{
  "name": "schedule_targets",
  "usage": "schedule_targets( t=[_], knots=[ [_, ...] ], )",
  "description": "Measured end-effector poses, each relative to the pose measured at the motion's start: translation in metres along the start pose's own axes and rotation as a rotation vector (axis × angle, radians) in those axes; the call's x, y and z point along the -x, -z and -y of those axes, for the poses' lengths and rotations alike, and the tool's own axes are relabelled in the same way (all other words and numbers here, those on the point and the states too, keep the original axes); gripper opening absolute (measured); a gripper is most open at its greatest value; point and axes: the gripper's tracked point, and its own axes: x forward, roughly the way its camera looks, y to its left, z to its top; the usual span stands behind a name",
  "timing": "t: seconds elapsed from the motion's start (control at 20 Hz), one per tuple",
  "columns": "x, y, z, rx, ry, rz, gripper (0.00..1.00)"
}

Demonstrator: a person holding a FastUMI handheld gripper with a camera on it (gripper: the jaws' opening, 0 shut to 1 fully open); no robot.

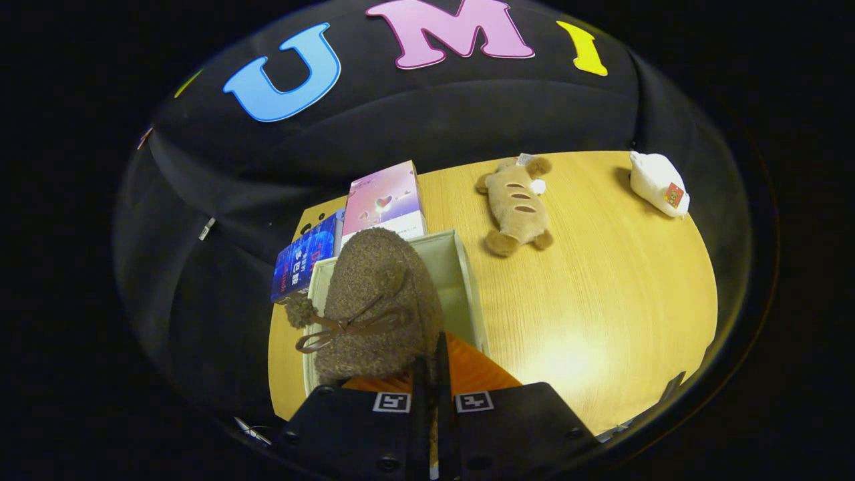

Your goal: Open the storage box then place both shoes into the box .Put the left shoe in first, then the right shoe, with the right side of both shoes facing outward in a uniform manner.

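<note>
Just ahead of the fingertips, the shoe [374, 304] hangs toe-forward over the open box [467, 280], its bow [347, 327] and pompom [300, 310] on the near-left side. The gripper [433, 374] is nearly closed, its fingers pinching what looks like the heel rim of the shoe, with the orange lining [477, 371] showing beside them. By my reading this is a placing step: one shoe is being lowered into the box, and I cannot tell whether it is the left or the right, nor whether another shoe already lies inside. The next move calls for setting the shoe down within the walls, keeping its right side outward, then letting go. Beyond the box stand a pink carton [387, 197] and a blue carton [304, 257], close against its far-left corner; they could be nudged if the toe overshoots. Farther ahead to the right, well apart on the table [601, 300], lie a bread-shaped plush [514, 207] and a white plush [658, 184], out of the way.
</note>
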Motion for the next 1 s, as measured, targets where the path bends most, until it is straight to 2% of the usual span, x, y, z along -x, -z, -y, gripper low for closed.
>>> schedule_targets(
  t=[0.15,0.25,0.4,0.45,0.5,0.75,1.0],
  knots=[
    [-0.006,0.004,-0.005,0.001,0.002,-0.011,0.14],
    [-0.004,0.009,-0.015,-0.022,-0.035,-0.026,0.25],
    [0.016,-0.007,-0.016,-0.026,-0.061,0.038,0.79],
    [0.022,-0.010,-0.010,-0.020,-0.053,0.056,0.85],
    [0.032,-0.014,-0.006,-0.016,-0.053,0.074,0.98],
    [0.085,-0.036,0.028,0.013,-0.027,0.210,0.99],
    [0.152,-0.058,0.063,-0.016,-0.033,0.296,0.99]
  ],
)
